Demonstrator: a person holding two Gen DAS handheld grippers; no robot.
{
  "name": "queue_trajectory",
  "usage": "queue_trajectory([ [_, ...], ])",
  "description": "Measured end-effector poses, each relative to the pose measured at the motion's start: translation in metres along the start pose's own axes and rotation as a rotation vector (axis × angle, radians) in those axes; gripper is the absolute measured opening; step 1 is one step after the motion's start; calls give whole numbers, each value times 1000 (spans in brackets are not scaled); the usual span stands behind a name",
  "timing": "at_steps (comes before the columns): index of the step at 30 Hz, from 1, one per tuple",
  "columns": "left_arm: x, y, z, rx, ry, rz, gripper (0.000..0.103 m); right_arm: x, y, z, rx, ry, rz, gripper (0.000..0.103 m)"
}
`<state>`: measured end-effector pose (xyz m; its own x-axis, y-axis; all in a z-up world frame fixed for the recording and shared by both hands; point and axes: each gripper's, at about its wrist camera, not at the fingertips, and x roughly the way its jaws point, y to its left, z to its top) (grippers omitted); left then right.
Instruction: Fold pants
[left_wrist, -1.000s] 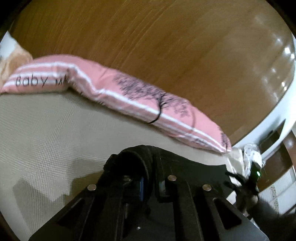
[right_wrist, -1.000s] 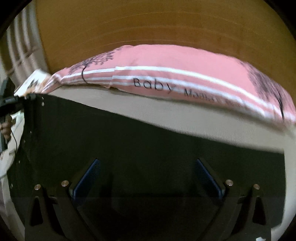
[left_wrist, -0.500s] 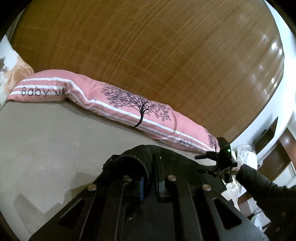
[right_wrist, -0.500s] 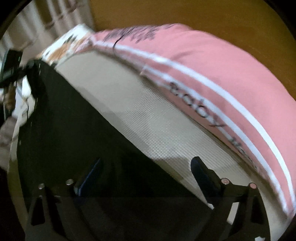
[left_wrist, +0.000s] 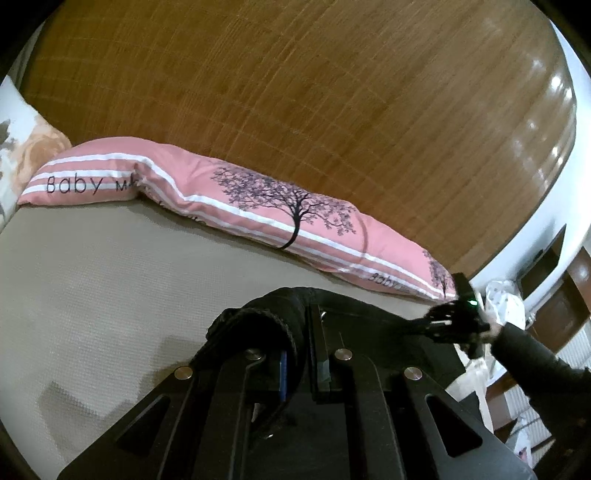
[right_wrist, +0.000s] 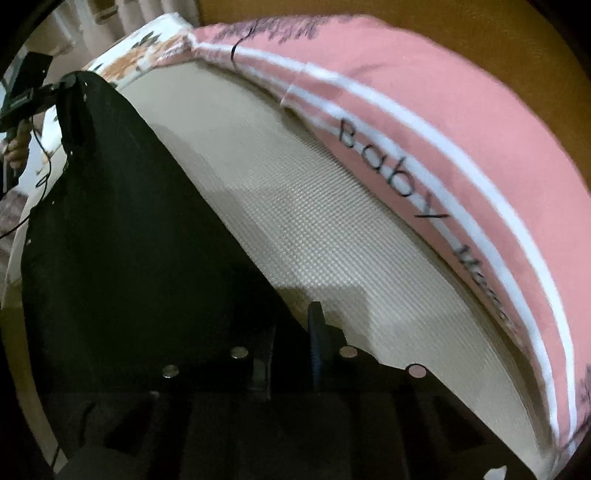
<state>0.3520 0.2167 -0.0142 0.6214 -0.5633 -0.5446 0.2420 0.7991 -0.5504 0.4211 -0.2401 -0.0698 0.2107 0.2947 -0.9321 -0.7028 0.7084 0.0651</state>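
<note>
Bedroom in a home. A bed with a beige woven mattress cover (left_wrist: 110, 288) filled the lower view; a long pink pillow (left_wrist: 258, 206), striped white and printed with a tree and the word "Baby", lay along a wooden headboard (left_wrist: 295, 92). A floral pillow (left_wrist: 22, 147) sat beside it. White wall (left_wrist: 546, 229) beyond.

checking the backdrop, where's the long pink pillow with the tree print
In the left wrist view the long pink pillow with the tree print lies along the far edge of the beige mattress, against the wooden headboard.
</note>
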Motion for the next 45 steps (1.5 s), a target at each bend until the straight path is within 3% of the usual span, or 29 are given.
queue_trajectory([
  [8,-27,-13,-13,48,3,15,9,-61,42,-28,63,-94,-160,9],
  [15,-67,-25,-49,93,37,11,10,-95,105,-71,120,-143,-266,9],
  [25,-100,-16,-128,134,161,68,16,-96,180,-137,210,-135,-233,8],
  [31,-83,-7,-175,214,300,201,16,-64,204,-167,254,-79,-200,8],
  [36,-78,-13,-192,277,334,296,21,-50,204,-175,333,-79,-214,10],
  [38,-82,-14,-192,265,336,318,25,-51,204,-176,363,-93,-231,13],
  [39,-84,-14,-191,257,335,337,27,-52,206,-177,381,-106,-235,19],
  [41,-90,-15,-190,248,328,366,44,-56,209,-177,402,-120,-244,31],
  [43,-101,-13,-190,238,303,421,55,-65,215,-179,428,-149,-236,36],
  [45,-113,-10,-189,195,270,431,59,-79,220,-184,471,-197,-230,41],
])
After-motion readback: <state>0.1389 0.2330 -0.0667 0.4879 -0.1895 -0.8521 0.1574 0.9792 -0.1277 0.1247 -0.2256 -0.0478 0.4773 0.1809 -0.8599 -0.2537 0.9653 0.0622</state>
